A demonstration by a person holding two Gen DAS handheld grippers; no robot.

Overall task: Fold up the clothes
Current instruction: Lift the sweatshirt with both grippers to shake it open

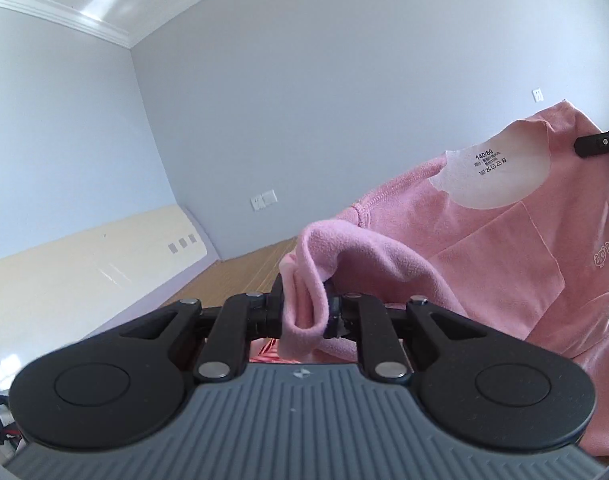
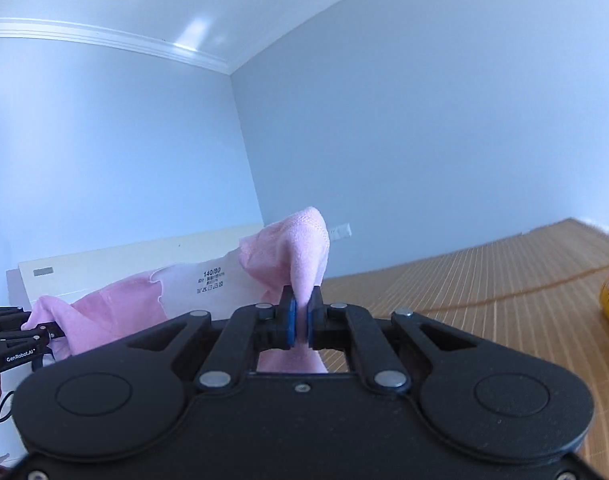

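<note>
Up close, my left gripper [image 1: 304, 312] and right gripper [image 2: 300, 320] are both clamped on the pink fleece top [image 1: 484, 248], one at each shoulder. It hangs aloft between them, soft, light and floppy, over the bamboo mat [image 2: 484, 288]; both point level toward the wall.

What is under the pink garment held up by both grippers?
Below the pink garment, a woven bamboo mat shows, plus a striped red-white patch under the left gripper. The rest beneath is hidden by fabric.
</note>
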